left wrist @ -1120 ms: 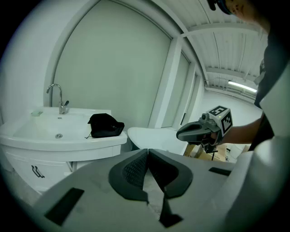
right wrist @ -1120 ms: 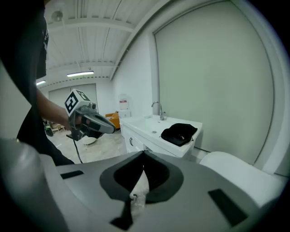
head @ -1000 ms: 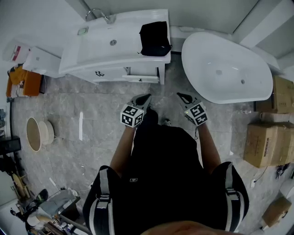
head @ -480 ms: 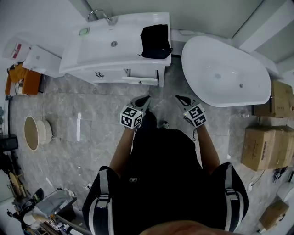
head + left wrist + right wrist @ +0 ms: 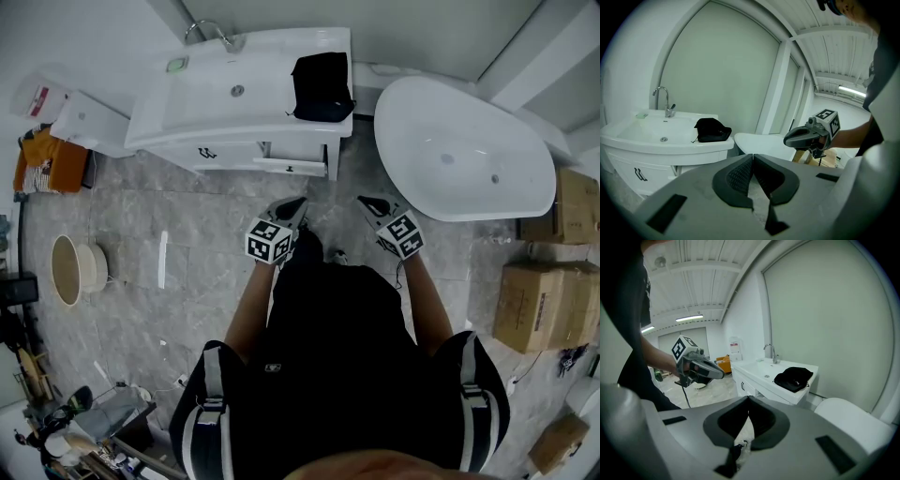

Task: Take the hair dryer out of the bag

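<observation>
A black fabric bag (image 5: 322, 86) lies on the right end of the white washbasin counter (image 5: 197, 117). It also shows in the left gripper view (image 5: 712, 130) and the right gripper view (image 5: 793, 378). No hair dryer is in sight. My left gripper (image 5: 298, 203) and right gripper (image 5: 366, 201) hover side by side over the floor in front of the cabinet, well short of the bag. Both point toward the basin. The left gripper's (image 5: 753, 157) jaws are shut with nothing between them, and so are the right gripper's (image 5: 748, 399).
A white bathtub (image 5: 464, 150) stands right of the washbasin. Cardboard boxes (image 5: 544, 300) are stacked along the right side. A round basket (image 5: 70, 272) and an orange item (image 5: 47, 164) sit on the grey stone floor at the left, with clutter at the lower left.
The head view has drifted slightly, so the washbasin sits a touch higher in the picture. Both grippers stay in place and shut.
</observation>
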Action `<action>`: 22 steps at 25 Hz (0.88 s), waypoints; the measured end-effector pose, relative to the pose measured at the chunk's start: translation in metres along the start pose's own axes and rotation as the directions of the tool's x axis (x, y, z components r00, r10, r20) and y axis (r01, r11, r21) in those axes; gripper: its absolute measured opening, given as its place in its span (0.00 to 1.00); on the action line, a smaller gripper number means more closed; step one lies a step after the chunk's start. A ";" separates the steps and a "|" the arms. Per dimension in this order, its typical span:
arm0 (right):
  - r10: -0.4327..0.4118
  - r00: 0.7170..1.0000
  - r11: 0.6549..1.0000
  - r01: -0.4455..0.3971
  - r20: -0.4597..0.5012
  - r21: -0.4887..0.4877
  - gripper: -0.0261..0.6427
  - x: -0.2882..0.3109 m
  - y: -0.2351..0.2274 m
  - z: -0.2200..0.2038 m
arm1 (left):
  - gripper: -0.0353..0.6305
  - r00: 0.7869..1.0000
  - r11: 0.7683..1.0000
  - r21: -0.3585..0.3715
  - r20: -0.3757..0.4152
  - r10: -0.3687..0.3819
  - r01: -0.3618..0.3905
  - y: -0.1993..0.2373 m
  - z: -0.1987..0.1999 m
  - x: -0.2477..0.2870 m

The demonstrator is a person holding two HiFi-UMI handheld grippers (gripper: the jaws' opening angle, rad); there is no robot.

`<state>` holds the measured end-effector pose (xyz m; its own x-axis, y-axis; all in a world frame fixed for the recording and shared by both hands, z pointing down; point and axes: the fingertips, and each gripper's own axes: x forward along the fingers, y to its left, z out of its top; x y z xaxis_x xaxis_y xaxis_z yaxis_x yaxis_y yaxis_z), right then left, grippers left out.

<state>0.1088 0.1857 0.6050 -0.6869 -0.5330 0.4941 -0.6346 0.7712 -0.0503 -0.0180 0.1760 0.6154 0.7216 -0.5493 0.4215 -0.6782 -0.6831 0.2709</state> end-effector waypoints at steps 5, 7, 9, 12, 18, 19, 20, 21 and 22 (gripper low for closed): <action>-0.008 1.000 1.000 0.008 0.000 -0.005 0.13 0.001 -0.001 0.001 | 0.08 1.000 1.000 0.003 0.009 0.003 -0.003 0.001 0.003 -0.001; -0.012 1.000 1.000 0.012 0.002 -0.004 0.13 0.001 -0.004 0.002 | 0.08 1.000 1.000 0.004 0.011 0.002 -0.002 0.001 0.005 0.001; -0.018 1.000 1.000 0.018 0.005 -0.001 0.13 0.001 -0.005 0.003 | 0.08 1.000 1.000 0.007 0.010 0.002 -0.002 0.001 0.005 0.002; -0.030 1.000 1.000 0.030 0.002 0.008 0.13 0.001 -0.010 0.001 | 0.08 1.000 1.000 0.010 0.008 0.006 -0.006 0.000 0.008 0.003; -0.033 0.999 0.999 0.033 0.002 0.020 0.13 0.007 -0.018 -0.002 | 0.08 1.000 1.000 0.011 0.014 0.028 -0.028 0.008 0.012 0.002; -0.031 1.000 0.999 0.031 0.000 0.020 0.13 0.008 -0.018 -0.002 | 0.08 0.999 0.999 0.008 0.014 0.033 -0.033 0.009 0.012 0.001; -0.029 1.000 0.999 0.029 -0.001 0.021 0.13 0.009 -0.018 -0.003 | 0.08 0.999 0.999 0.006 0.013 0.036 -0.036 0.010 0.011 0.001; -0.026 1.000 0.999 0.026 -0.001 0.023 0.13 0.009 -0.018 -0.004 | 0.08 0.999 0.999 0.003 0.012 0.039 -0.039 0.010 0.010 0.001; -0.024 1.000 0.999 0.024 -0.001 0.025 0.13 0.009 -0.018 -0.005 | 0.08 0.999 0.999 0.000 0.011 0.040 -0.040 0.010 0.010 0.002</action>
<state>0.1161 0.1685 0.6152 -0.6708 -0.5511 0.4963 -0.6599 0.7489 -0.0603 -0.0221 0.1639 0.6103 0.6951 -0.5817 0.4225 -0.7068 -0.6606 0.2533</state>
